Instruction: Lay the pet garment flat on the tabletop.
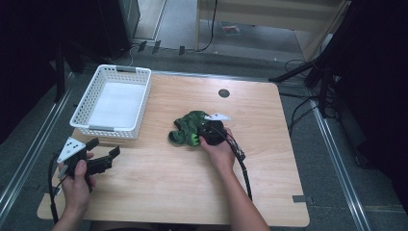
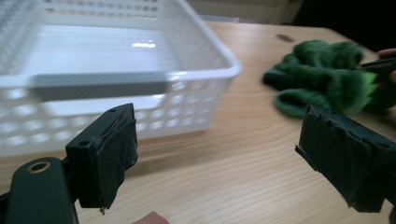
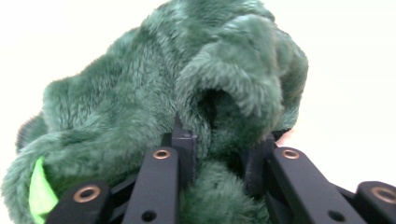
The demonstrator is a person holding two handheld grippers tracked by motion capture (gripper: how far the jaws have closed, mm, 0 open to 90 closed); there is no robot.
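At the near left corner of the table, the left gripper is hovering with its jaws standing wide apart and nothing between them; in the left gripper view the two black pads are framing bare wood, with the basket just beyond.

Further in, near the middle of the table, the right gripper is pressing into the green plush toy. The right gripper view is showing its jaws sunk into the fur, a thick fold of pile bunched between them, so it is gripping the toy.

To do this grasp well, the person probably needs to be squeezing through the loose fur into the stuffed body beneath, since a pinch on pile alone is likely to slip or stretch once the toy is being lifted. Raising it straight up before carrying it sideways should be keeping the dangling parts from dragging on the wood or catching on the basket rim.

The toy is looking soft and floppy: dark green, long-piled fur, crumpled into a lump, with a bright lime-green patch showing at one side. Its exact shape is hard to make out.

Farthest off, at the far left corner, the white perforated basket is sitting empty.
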